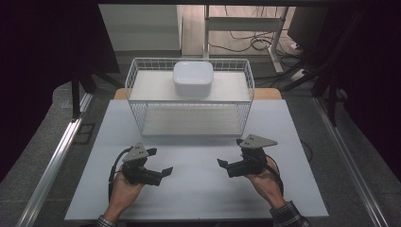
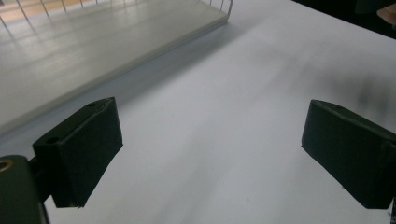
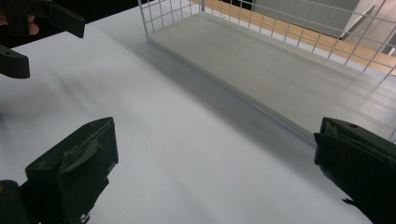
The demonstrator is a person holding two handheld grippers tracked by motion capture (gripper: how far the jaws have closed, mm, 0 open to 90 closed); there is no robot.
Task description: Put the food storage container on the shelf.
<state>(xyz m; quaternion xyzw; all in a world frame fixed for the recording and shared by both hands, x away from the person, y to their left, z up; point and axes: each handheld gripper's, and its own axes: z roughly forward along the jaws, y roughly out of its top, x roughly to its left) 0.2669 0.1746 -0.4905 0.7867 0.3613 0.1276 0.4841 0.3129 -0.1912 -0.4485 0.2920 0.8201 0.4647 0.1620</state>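
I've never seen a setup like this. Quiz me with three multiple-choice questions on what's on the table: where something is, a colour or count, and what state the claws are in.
1. Where is the white box?
A. on the rack's top shelf
B. on the table between the claws
C. on the rack's bottom shelf

2. How many shelves does the wire rack have?
A. one
B. two
C. four

3. What state are the two claws in?
A. both shut on the box
B. one open, one shut
C. both open and empty

Answers:
1. A: the high view shows the box on the upper shelf, near its middle.
2. B: an upper shelf and a lower one show inside the wire frame.
3. C: the left claw and the right claw have their jaws apart, with bare table between.
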